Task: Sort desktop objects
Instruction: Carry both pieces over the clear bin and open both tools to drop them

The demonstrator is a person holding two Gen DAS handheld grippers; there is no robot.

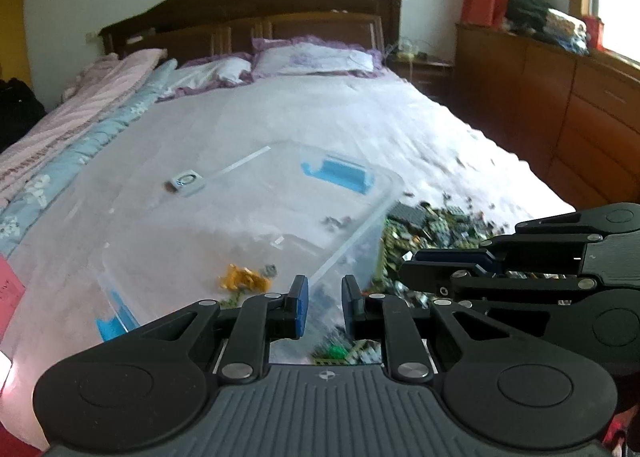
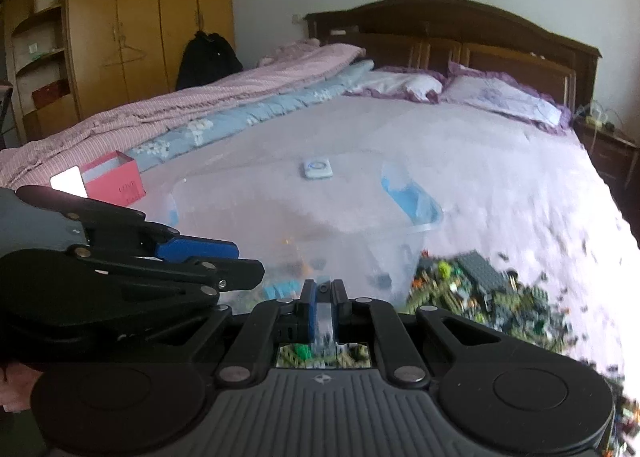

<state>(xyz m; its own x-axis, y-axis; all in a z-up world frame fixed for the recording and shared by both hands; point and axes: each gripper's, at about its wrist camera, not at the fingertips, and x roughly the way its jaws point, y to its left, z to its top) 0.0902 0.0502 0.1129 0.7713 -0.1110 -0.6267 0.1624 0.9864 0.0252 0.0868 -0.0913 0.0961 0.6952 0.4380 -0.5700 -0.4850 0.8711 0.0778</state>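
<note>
Where right wrist looks: pink box [image 2: 114,179].

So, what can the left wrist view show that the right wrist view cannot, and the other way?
Only the left wrist view: a wooden dresser and yellow pieces inside the bin. Only the right wrist view: a pink box and a yellow wardrobe. Both: the clear plastic bin, the brick pile, the bed.

**Two grippers side by side, low and near**

The left gripper [image 1: 324,307] holds its blue-padded fingers [image 1: 299,307] parted by a clear gap. The right gripper [image 2: 324,311], just to its right and turned sideways, has its fingers [image 2: 309,311] drawn close, a narrow slit between them.
</note>
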